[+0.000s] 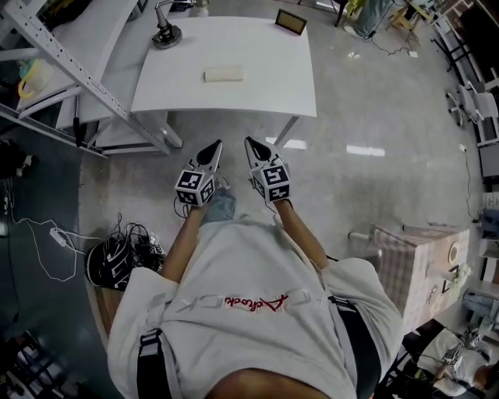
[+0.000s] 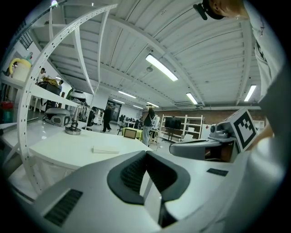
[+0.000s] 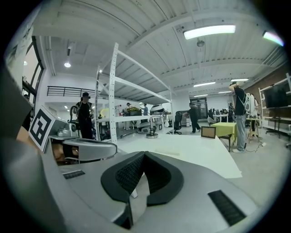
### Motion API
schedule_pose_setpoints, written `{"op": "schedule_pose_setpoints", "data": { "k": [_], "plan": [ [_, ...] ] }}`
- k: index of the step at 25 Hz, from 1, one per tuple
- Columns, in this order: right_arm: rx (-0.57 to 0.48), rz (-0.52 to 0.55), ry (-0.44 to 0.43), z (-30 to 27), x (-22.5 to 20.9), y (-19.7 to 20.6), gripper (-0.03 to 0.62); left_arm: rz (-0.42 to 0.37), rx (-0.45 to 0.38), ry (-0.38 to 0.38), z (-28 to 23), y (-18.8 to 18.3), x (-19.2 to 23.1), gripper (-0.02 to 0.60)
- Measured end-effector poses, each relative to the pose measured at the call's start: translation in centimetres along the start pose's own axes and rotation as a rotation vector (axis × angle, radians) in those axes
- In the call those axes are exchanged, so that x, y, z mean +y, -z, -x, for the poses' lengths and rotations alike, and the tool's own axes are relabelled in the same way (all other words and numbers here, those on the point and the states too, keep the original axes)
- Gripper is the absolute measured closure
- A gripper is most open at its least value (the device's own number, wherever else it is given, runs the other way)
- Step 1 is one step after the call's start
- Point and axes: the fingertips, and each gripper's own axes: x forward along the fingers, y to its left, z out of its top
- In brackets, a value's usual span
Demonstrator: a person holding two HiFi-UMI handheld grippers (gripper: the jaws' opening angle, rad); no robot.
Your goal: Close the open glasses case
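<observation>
1. Glasses case (image 1: pixel 224 74) sits around the middle of the table (image 1: pixel 269 82).
2. My left gripper (image 1: pixel 216 147) and right gripper (image 1: pixel 251 144) are both clenched on nothing, side by side, short of the near edge.
3. Lamp base (image 1: pixel 166 35) at the far-left corner, frame (image 1: pixel 291 22) at the far-right.

The glasses case (image 1: pixel 224 74), a pale cream oblong, is lying flat near the white bench's (image 1: pixel 261 90) middle, too small to judge whether open.
</observation>
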Motion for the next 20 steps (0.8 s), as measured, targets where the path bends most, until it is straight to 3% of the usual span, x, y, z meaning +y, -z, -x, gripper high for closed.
{"op": "schedule_pose_setpoints", "data": {
  "k": [20],
  "plan": [
    [-0.011, 0.009, 0.013, 3.0, 0.1, 0.6, 0.576, -0.019, -0.012, -0.006, 1.4, 0.4, -2.0, 0.557]
  ]
}}
